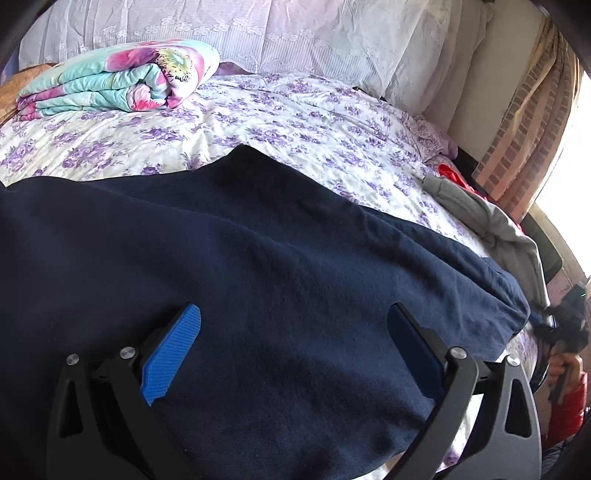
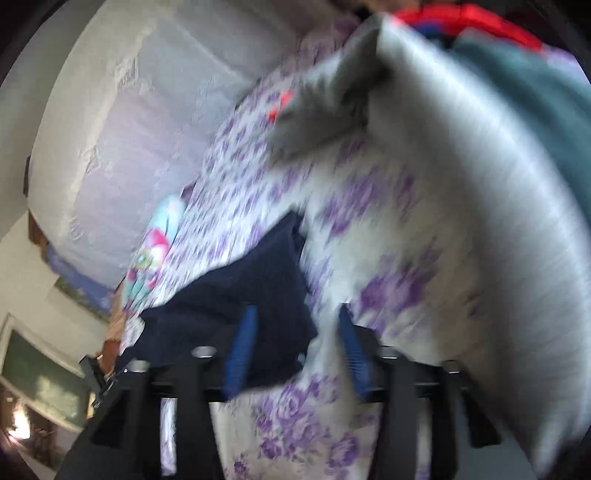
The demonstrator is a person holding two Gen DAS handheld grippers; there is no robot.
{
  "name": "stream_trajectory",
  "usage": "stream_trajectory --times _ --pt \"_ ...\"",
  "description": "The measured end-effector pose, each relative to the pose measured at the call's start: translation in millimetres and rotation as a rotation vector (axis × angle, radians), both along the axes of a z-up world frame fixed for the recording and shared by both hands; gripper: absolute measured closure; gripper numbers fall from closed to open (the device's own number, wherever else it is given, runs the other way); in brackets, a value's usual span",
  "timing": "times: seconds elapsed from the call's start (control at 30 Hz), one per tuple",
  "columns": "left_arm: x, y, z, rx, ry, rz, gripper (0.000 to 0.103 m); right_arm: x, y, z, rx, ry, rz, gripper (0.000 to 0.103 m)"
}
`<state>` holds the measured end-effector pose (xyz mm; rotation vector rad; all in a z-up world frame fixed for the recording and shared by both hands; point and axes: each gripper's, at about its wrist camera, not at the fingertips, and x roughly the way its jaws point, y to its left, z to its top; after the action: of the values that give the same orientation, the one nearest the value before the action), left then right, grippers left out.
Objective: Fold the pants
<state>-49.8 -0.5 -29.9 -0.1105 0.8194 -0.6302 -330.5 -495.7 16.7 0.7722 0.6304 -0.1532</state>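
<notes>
- On the bed, across a quilt (image 1: 295, 110) printed with purple flowers, the navy pants (image 1: 258, 258) lie spread flat and fill most of the left wrist view.
- Above that dark cloth hangs the left gripper (image 1: 295, 354), its blue pads (image 1: 173, 350) standing wide apart with nothing pinched between them; the fabric passes underneath, untouched by either pad as far as can be seen.
- At the far right edge of the same view a hand (image 1: 565, 369) grips the dark handle of the other tool, just past the pants' right end.
- Seen from the right wrist, which is badly blurred, the right gripper (image 2: 295, 343) has its jaws parted, released; a corner of the pants (image 2: 240, 306) lies behind the left pad and partly in the gap, with no pad pressing on it.
- Beyond the pants' right end, a grey garment (image 1: 484, 218) lies crumpled on the quilt, with something red (image 1: 454, 175) showing behind it.
- Near the head of the bed a folded blanket (image 1: 118, 81) in pink and turquoise flowers rests on the quilt, well apart from the pants.
- Behind it a white lace cover (image 1: 258, 33) drapes the headboard or pillows; which, I cannot tell.
- No box, basket or other container shows in either view; every cloth item sits directly on the bed.
</notes>
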Motion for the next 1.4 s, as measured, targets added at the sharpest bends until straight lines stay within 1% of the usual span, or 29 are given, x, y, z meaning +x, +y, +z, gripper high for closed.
stream_trajectory --times 0.03,0.1,0.17,0.23,0.33,0.43,0.47,0.5,0.53,0.6,0.63,0.67,0.7,0.73,0.77,0.83,0.9,1.03,1.1,1.17,1.2,1.33,1.4 --pt "0.1 0.0 -0.2 0.001 -0.001 0.001 0.005 -0.9 -2.9 10.8 -0.04 -0.006 -0.012 0.048" --pt "-0.4 -0.1 -0.8 0.008 -0.004 0.004 0.005 4.3 -6.4 22.0 -0.053 -0.031 0.001 0.048" --pt "-1.1 -1.6 -1.2 0.019 -0.008 0.006 0.005 28.8 -6.3 27.8 -0.071 -0.031 0.05 0.049" --pt "-2.1 -3.7 -1.8 0.038 -0.015 0.007 0.005 55.4 -13.0 21.7 -0.069 0.008 0.076 0.049" --pt "-1.8 -3.2 -1.9 0.037 -0.012 0.002 0.005 85.8 -29.2 -5.6 0.0 0.104 0.097 0.049" --pt "-1.5 -2.4 -2.1 0.032 -0.009 0.001 0.005 103.9 -26.4 -16.2 0.007 0.121 0.125 0.051" --pt "-1.5 -2.8 -2.1 0.034 -0.01 0.001 0.005 110.2 -24.0 -16.1 0.009 0.116 0.153 0.054" --pt "-1.5 -3.3 -2.3 0.04 -0.011 0.0 0.005 117.5 -21.5 -17.4 0.009 0.121 0.172 0.056" --pt "-1.6 -3.1 -2.4 0.044 -0.011 0.0 0.005 121.9 -19.4 -18.9 -0.017 0.138 0.17 0.069" --pt "-1.9 -3.0 -2.6 0.04 -0.011 -0.001 0.005 121.5 -15.9 -17.2 -0.056 0.14 0.174 0.077" --pt "-1.8 -2.6 -2.7 0.038 -0.01 -0.001 0.005 115.7 -13.9 -9.4 -0.089 0.117 0.161 0.085" --pt "-1.7 -3.0 -2.7 0.037 -0.009 -0.002 0.005 115.5 -10.6 -4.0 -0.106 0.093 0.158 0.096" --pt "-1.7 -4.0 -2.8 0.039 -0.01 -0.002 0.005 107.2 -10.0 9.9 -0.129 0.039 0.153 0.097" --pt "-1.6 -3.8 -2.8 0.039 -0.01 -0.002 0.005 101.4 -7.8 21.6 -0.162 0.003 0.147 0.097" --pt "-1.6 -3.8 -2.8 0.04 -0.01 -0.001 0.005 93.6 0.6 35.5 -0.246 -0.028 0.152 0.097" --pt "-1.6 -3.7 -2.9 0.039 -0.01 -0.001 0.005 89.3 28.5 44.8 -0.397 -0.018 0.195 0.096" --pt "-1.6 -3.9 -2.8 0.04 -0.01 -0.001 0.005 83.7 55.9 39.6 -0.45 0.015 0.271 0.096" --pt "-1.1 -4.5 -3.4 0.05 -0.014 0.0 0.005 64.6 103.1 24.5 -0.478 -0.002 0.373 0.096" --pt "-0.6 -4.9 -3.8 0.057 -0.016 0.0 0.005 57.8 117.8 17.3 -0.455 0.003 0.412 0.096" --pt "-0.4 -5.0 -3.8 0.061 -0.017 0.0 0.005 56.3 126.9 14.0 -0.472 0.009 0.422 0.096" --pt "0.0 -4.7 -3.9 0.061 -0.018 0.001 0.005 55.9 126.7 14.3 -0.475 0.008 0.422 0.096" --pt "-0.2 -5.0 -3.8 0.06 -0.017 0.0 0.005 61.9 107.1 21.1 -0.413 -0.006 0.385 0.096" --pt "-0.1 -5.1 -3.8 0.061 -0.017 0.0 0.005 66.9 97.8 20.7 -0.363 0.001 0.387 0.095"
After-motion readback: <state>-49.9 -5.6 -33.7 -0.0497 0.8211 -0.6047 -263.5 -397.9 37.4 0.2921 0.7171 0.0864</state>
